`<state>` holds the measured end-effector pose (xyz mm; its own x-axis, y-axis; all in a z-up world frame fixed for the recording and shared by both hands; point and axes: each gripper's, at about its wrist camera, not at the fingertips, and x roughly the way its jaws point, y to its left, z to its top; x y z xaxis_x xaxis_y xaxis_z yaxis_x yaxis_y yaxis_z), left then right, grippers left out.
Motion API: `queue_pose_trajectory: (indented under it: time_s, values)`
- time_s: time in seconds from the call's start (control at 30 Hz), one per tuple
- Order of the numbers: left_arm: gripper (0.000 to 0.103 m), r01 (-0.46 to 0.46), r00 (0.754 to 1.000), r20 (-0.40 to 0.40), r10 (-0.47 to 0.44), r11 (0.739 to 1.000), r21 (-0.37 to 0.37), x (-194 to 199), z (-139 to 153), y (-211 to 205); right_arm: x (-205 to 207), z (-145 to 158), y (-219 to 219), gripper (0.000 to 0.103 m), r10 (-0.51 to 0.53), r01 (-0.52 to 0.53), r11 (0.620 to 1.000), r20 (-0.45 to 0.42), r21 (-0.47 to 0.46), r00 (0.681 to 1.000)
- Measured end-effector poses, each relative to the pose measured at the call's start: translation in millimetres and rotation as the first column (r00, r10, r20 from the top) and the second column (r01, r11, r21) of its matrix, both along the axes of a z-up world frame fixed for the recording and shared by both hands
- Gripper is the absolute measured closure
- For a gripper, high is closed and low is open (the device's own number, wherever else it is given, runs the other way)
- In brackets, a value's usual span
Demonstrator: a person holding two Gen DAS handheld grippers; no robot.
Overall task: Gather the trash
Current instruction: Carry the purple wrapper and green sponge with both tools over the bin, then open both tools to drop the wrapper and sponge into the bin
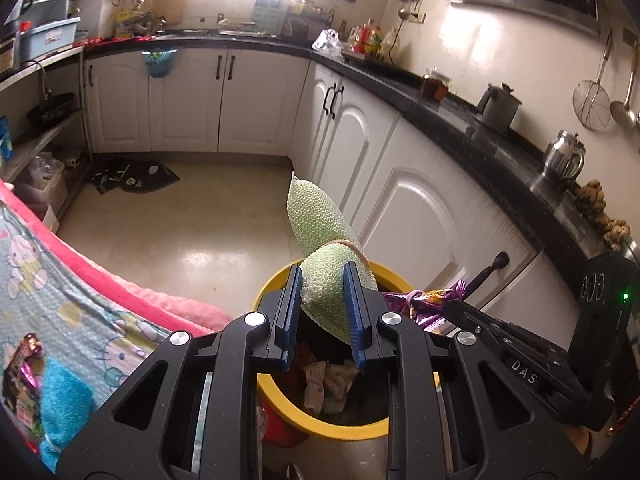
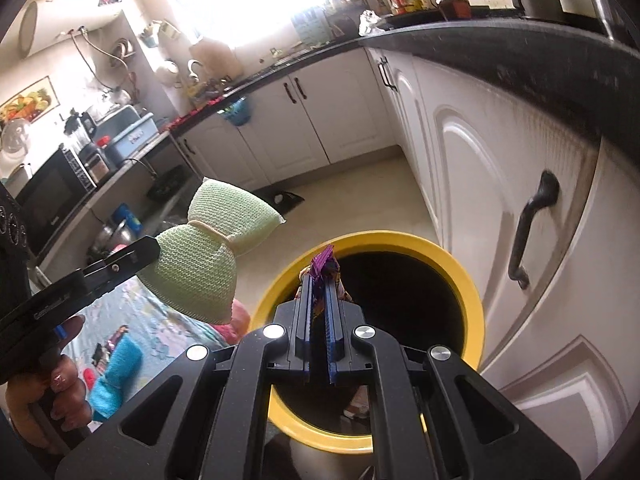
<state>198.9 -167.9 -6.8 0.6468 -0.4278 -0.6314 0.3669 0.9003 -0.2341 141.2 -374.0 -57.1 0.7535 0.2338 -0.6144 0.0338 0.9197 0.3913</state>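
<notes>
My left gripper (image 1: 322, 280) is shut on a pale green mesh sponge (image 1: 320, 224) cinched in the middle by a rubber band, held over the near rim of the yellow-rimmed trash bin (image 1: 276, 280). The sponge also shows in the right wrist view (image 2: 200, 256), left of the bin (image 2: 460, 276). My right gripper (image 2: 320, 284) is shut on a purple foil wrapper (image 2: 325, 264) and holds it above the bin's dark opening. The wrapper (image 1: 424, 300) and right gripper show at the right in the left wrist view. Crumpled paper trash (image 1: 328, 380) lies inside the bin.
White cabinets (image 2: 500, 200) with black handles stand close on the right under a dark counter (image 1: 480, 128). A patterned cloth with pink edge (image 1: 60, 280) lies at left, with a blue towel (image 1: 64, 400) and a wrapper (image 1: 24, 356) on it. A dark mat (image 1: 136, 176) lies on the floor.
</notes>
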Motion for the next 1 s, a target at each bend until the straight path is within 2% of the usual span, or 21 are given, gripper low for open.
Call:
queue_pose_trajectory:
  time_s: [0.47, 0.83, 0.87, 0.97, 1.0]
  values:
    - [0.087, 0.026, 0.996, -0.081, -0.022, 0.999, 0.047, 15.2, -42.4, -18.5, 16.5, -40.3, -4.7, 0.097, -0.008, 0.008, 1.000, -0.116, 0.005, 0.993]
    - [0.086, 0.009, 0.993, -0.120, -0.004, 0.999, 0.046, 21.7, -58.3, -17.3, 22.0, -55.4, -8.4, 0.096, -0.021, 0.024, 1.000, -0.168, 0.017, 0.986]
    - [0.085, 0.007, 0.993, -0.120, -0.002, 0.999, 0.047, 22.0, -58.6, -16.2, 22.9, -57.0, -9.9, 0.093, -0.022, 0.025, 1.000, -0.172, 0.016, 0.985]
    - [0.085, -0.006, 0.993, -0.120, 0.011, 0.999, 0.045, 22.6, -58.7, -13.6, 21.9, -56.7, -11.2, 0.069, -0.043, 0.046, 0.999, -0.172, 0.013, 0.984]
    - [0.085, -0.009, 0.993, -0.121, 0.014, 0.999, 0.042, 22.8, -58.6, -12.0, 21.3, -55.8, -12.0, 0.066, -0.051, 0.054, 0.998, -0.169, 0.011, 0.984]
